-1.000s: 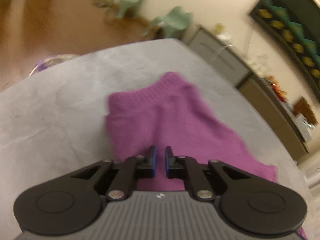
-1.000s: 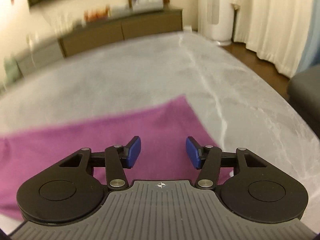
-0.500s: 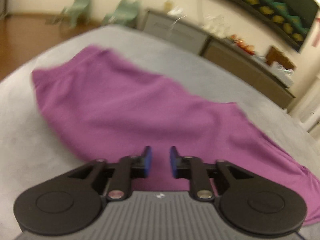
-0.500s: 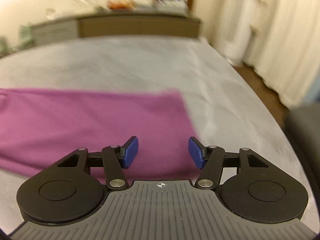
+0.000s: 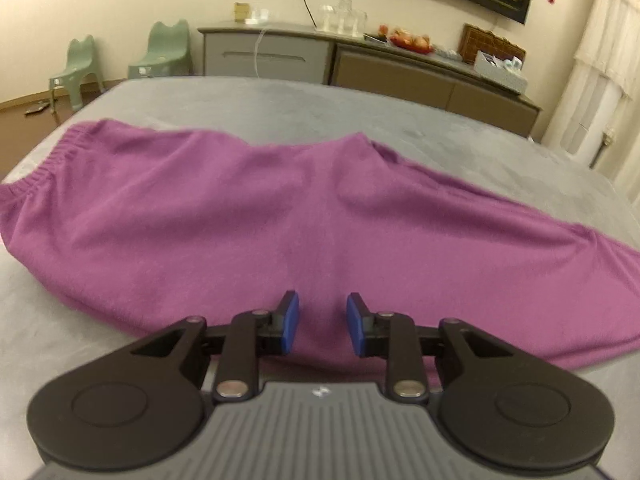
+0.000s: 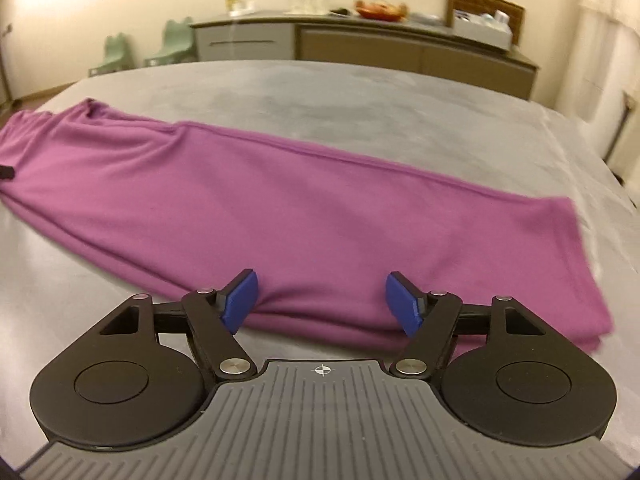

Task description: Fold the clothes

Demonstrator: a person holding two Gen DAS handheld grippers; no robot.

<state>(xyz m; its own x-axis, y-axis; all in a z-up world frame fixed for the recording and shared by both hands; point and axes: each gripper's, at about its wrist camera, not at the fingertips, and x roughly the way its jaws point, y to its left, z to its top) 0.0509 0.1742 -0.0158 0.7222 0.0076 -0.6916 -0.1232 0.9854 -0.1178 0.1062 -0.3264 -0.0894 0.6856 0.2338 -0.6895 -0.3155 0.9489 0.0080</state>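
A pair of purple trousers (image 5: 248, 208) lies folded lengthwise across the grey table (image 5: 280, 100), waistband at the left, leg hems at the right. My left gripper (image 5: 322, 322) hovers over the trousers' near edge around the seat, its jaws opening, nothing between its blue pads. In the right wrist view the trousers (image 6: 280, 200) stretch from left to a hem at the right. My right gripper (image 6: 324, 304) stands over the near edge of the leg, its jaws opening wide and clear of the cloth.
A long sideboard (image 5: 360, 68) with jars, fruit and a basket runs along the far wall. Two green child chairs (image 5: 160, 56) stand on the wooden floor at the left. White curtains (image 5: 600, 80) hang at the right. The marbled table (image 6: 360, 92) extends beyond the trousers.
Both grippers have swung round to face the trousers side-on and shifted along them. The left jaws went from nearly shut to apart; the right jaws widened further.
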